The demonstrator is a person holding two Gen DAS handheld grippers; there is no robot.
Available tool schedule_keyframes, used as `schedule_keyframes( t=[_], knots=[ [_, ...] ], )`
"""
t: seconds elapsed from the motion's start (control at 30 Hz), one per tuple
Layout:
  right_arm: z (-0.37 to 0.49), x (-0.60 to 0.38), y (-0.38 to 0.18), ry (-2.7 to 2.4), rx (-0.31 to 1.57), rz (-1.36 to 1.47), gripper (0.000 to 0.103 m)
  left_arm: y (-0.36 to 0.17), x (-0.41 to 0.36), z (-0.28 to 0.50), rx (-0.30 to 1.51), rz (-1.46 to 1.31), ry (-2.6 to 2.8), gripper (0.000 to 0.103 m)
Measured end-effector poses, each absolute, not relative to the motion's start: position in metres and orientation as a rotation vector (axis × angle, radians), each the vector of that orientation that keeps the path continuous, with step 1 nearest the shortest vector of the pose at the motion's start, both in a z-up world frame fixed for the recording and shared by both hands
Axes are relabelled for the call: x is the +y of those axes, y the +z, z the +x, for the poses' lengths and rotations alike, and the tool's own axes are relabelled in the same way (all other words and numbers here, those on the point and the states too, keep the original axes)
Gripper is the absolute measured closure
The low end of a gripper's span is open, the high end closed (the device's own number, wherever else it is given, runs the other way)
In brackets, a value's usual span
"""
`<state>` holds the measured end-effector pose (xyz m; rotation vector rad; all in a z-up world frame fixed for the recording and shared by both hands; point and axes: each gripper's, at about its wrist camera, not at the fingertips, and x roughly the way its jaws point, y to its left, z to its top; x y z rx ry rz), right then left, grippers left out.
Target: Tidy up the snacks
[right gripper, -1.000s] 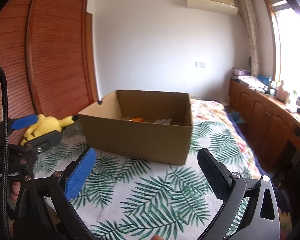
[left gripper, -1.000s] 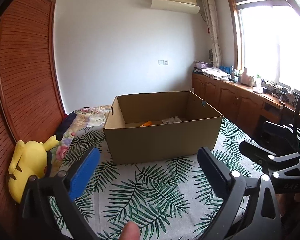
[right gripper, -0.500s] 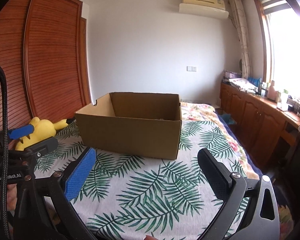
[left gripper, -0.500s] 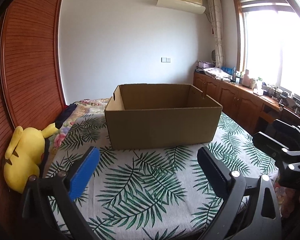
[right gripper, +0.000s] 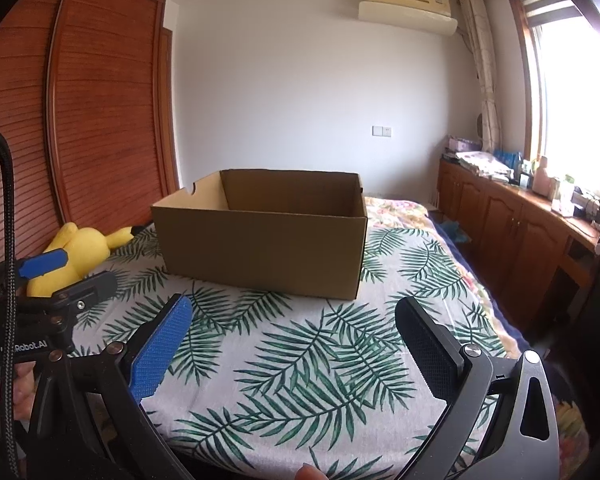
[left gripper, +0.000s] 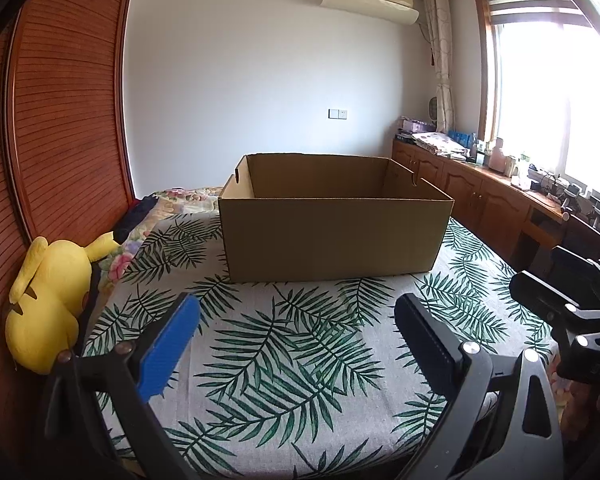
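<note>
An open brown cardboard box (left gripper: 332,236) stands on the leaf-patterned bedspread (left gripper: 284,360); it also shows in the right wrist view (right gripper: 264,252). Its inside is hidden by the near wall, so no snacks show. My left gripper (left gripper: 296,340) is open and empty, well short of the box. My right gripper (right gripper: 292,344) is open and empty too, also short of the box. The right gripper shows at the right edge of the left wrist view (left gripper: 572,312), and the left gripper shows at the left edge of the right wrist view (right gripper: 56,284).
A yellow plush toy (left gripper: 48,300) lies at the bed's left side against the wooden wardrobe (left gripper: 60,120). A wooden cabinet with clutter (left gripper: 500,184) runs under the window on the right. A floral quilt (right gripper: 396,212) lies behind the box.
Both grippers have dropped lower and pulled back from the box. The snacks seen inside the box a second ago are now hidden behind its near wall.
</note>
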<state>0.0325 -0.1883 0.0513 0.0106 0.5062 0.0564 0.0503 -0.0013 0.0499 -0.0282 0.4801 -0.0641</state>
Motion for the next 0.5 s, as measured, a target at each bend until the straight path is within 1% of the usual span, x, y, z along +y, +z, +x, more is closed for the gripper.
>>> schedule_keyframes(
  t=[0.5],
  knots=[
    [0.0326,-0.1931,0.0472,0.041,0.513,0.024,0.0,0.05,-0.0019,0.0477,0.483,-0.021,-0.064,0.004]
  ],
)
